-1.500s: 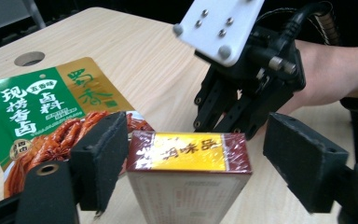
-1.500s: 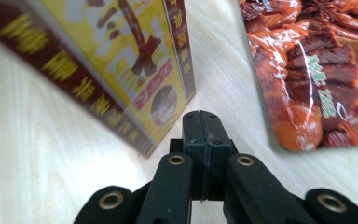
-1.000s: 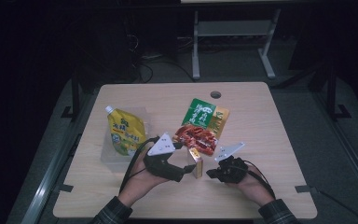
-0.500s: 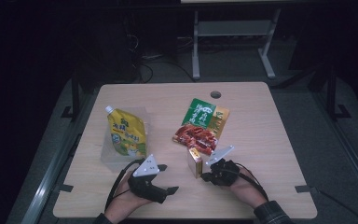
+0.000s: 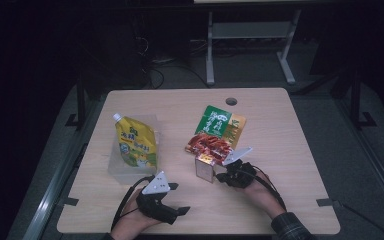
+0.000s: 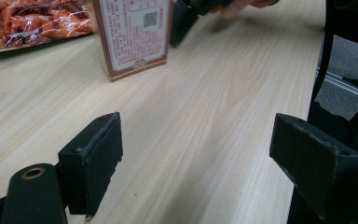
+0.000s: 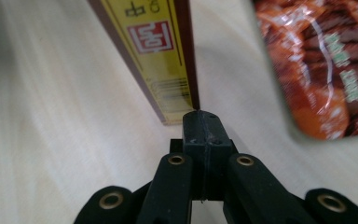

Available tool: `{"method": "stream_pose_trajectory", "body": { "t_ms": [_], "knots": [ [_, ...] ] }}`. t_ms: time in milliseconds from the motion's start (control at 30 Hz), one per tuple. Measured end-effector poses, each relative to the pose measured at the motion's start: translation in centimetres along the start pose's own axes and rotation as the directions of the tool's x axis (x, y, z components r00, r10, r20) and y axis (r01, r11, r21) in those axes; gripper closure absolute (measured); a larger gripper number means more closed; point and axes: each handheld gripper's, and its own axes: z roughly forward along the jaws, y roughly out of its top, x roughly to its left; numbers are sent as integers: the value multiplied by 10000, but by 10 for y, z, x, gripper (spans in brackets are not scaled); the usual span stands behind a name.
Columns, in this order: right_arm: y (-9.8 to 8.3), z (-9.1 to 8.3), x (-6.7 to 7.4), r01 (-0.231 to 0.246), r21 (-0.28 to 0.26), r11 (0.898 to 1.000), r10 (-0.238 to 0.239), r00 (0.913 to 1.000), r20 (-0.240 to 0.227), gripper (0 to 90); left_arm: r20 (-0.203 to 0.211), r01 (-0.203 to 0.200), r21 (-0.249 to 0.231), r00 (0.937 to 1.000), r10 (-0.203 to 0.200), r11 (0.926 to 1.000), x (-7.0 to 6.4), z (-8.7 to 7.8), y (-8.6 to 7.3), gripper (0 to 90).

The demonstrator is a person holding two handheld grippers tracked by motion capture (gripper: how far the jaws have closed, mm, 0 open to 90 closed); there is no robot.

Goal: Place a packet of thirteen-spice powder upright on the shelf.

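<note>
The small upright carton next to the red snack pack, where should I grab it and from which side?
Probably grip the carton across its narrow yellow edges, mid-height, coming level from the near, open-table side. It stands upright, its printed broad faces are wider, and the red snack pack crowds its far side. The open left gripper looks free to do so.

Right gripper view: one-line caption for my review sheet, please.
Shut right claw tips against the upright small carton on the wooden table, red snack pack alongside.
</note>
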Motion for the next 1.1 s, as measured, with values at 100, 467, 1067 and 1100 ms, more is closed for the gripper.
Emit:
{"method": "stream_pose_trajectory", "body": {
  "t_ms": [100, 467, 1067, 1100],
  "knots": [
    [1, -1, -4, -13, -121, 9999, 14, 10000, 74, 900, 33, -33, 16, 10000, 33, 10000, 0, 0, 0, 163],
    [0, -46, 0, 216, -1393, 9900, -362, 9940, -1033, 463, 113, 4, 33, 9999, -5, 10000, 1, -1, -2, 164],
    [53, -29, 9, 1176, -1926, 9742, -1312, 9896, -590, 507, 367, -340, 579, 9988, 319, 9977, -15, 2, -17, 164],
    [54, -28, 10, 1152, -1862, 9757, -1279, 9901, -579, 526, 367, -361, 572, 9987, 341, 9977, -15, 2, -17, 164]
  ]
}}
